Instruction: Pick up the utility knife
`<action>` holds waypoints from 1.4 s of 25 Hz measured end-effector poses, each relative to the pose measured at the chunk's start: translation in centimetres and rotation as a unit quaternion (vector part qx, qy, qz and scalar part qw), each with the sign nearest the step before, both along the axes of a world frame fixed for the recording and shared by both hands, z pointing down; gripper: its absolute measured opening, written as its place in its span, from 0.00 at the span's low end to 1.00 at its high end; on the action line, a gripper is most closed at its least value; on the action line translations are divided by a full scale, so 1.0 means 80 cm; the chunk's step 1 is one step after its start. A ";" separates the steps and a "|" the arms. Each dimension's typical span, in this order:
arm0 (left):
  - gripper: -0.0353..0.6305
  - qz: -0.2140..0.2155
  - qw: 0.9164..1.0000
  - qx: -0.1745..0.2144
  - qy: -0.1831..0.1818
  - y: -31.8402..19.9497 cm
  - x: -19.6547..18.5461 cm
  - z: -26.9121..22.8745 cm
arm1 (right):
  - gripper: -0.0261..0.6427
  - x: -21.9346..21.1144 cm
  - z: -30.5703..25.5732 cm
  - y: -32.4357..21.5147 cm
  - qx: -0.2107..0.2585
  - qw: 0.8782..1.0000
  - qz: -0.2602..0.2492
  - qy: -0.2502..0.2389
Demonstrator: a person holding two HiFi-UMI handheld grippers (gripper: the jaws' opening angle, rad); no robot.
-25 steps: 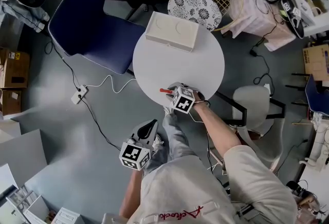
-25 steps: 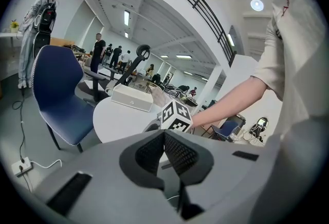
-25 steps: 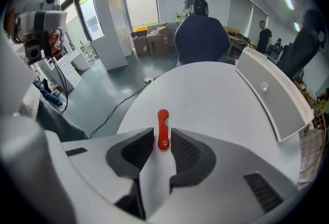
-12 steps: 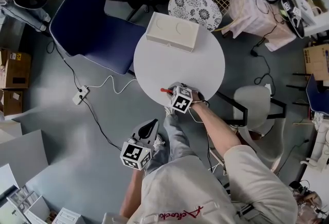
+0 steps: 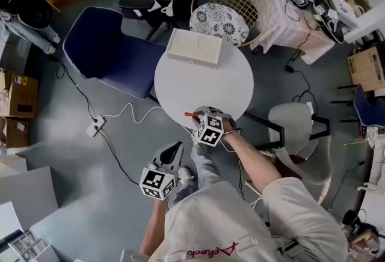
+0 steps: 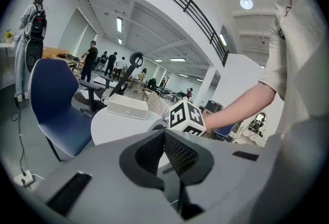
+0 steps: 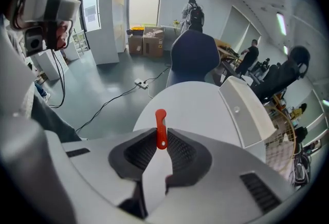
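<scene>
The utility knife (image 5: 190, 115) has a red handle and is clamped between the pads of my right gripper (image 5: 198, 116) over the near edge of the round white table (image 5: 198, 83). The jaws have just been closing on it. In the right gripper view the red handle (image 7: 161, 128) sticks out upright past the fingertips of my right gripper (image 7: 162, 141), clear of the tabletop. My left gripper (image 5: 175, 148) hangs low beside the person's leg, away from the table. Its jaws (image 6: 165, 138) meet with nothing between them.
A white box (image 5: 194, 48) lies at the table's far side. Around the table stand a blue chair (image 5: 111, 50), a wire chair with a patterned cushion (image 5: 219, 21) and a white chair (image 5: 295, 128). A power strip (image 5: 92, 128) and its cable lie on the floor.
My right gripper has closed on the red knife and lifted it a little off the table. The left gripper has stayed put.
</scene>
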State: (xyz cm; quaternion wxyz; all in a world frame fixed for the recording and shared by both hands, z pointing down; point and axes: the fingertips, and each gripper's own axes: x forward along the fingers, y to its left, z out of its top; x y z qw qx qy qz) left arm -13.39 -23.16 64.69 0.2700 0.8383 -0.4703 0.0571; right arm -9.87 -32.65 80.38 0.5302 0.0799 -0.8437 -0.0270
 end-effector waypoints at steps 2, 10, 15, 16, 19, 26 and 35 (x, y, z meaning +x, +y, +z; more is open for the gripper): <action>0.07 0.006 1.000 0.015 -0.001 0.001 0.006 -0.015 | 0.15 0.004 -0.024 0.007 0.019 1.000 0.001 -0.007; 0.07 0.020 0.996 0.082 -0.005 0.019 0.019 -0.070 | 0.15 0.019 -0.103 0.037 0.099 0.995 0.014 -0.023; 0.07 0.022 0.994 0.108 -0.010 0.048 0.021 -0.092 | 0.15 0.021 -0.144 0.080 0.130 0.991 0.017 -0.037; 0.07 0.020 0.993 0.112 -0.010 0.054 0.020 -0.095 | 0.15 0.021 -0.151 0.089 0.136 0.990 0.017 -0.040; 0.07 0.019 0.991 0.128 -0.012 0.068 0.018 -0.105 | 0.15 0.021 -0.168 0.112 0.154 0.987 0.019 -0.051; 0.07 0.026 0.988 0.154 -0.021 0.092 0.022 -0.119 | 0.15 0.021 -0.191 0.137 0.177 0.980 0.040 -0.078; 0.07 0.031 0.985 0.166 -0.035 0.103 0.024 -0.127 | 0.15 0.041 -0.238 0.141 0.086 0.919 0.260 -0.283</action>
